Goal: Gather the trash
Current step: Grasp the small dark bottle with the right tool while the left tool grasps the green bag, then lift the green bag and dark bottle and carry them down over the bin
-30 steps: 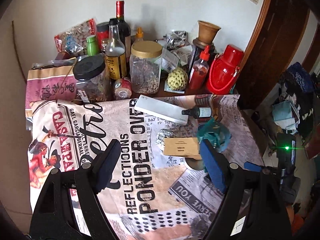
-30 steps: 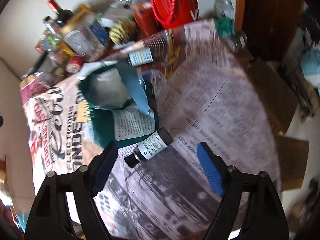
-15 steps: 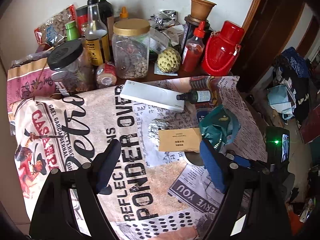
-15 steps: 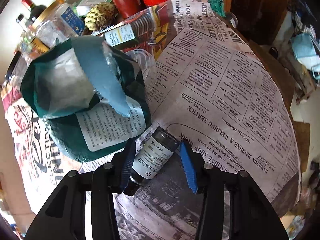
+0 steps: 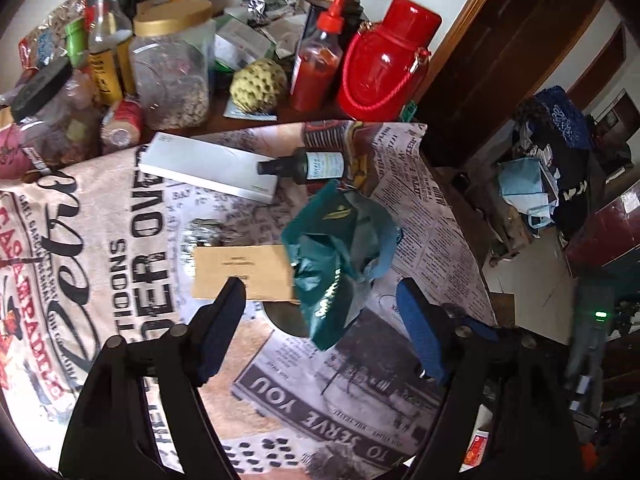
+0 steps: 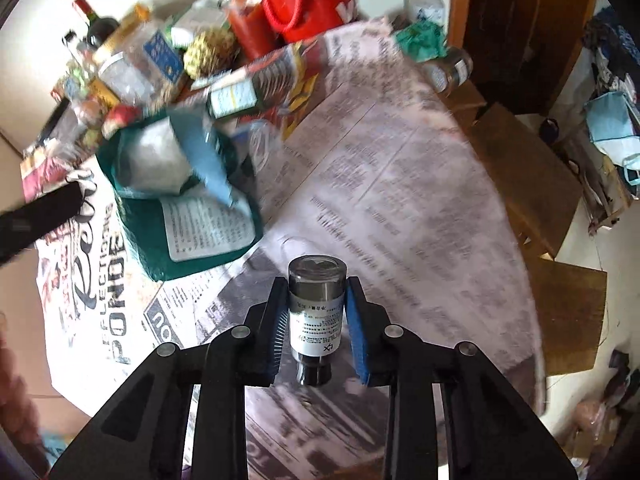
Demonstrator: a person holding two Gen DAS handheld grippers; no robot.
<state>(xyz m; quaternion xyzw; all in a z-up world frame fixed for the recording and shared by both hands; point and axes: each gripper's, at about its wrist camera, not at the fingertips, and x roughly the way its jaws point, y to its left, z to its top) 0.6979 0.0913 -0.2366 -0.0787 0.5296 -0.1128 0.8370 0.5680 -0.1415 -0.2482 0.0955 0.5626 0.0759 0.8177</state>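
1. Right gripper [image 6: 318,312] just closed, pads clamped on both sides of a small vial [image 6: 316,308], base pointing away, cap toward the camera, clear of the newsprint cloth [image 6: 400,208]
2. Left gripper [image 5: 320,312] spread wide, jaws narrowing a little, nothing pinched; hanging over the green bag [image 5: 340,264]
3. Green bag crumpled on the cloth, touching a tan card [image 5: 244,268]; foil ball [image 5: 200,232] just behind the card
4. White box [image 5: 208,166] and dark bottle [image 5: 308,164] farther back, bottle's cap against the box
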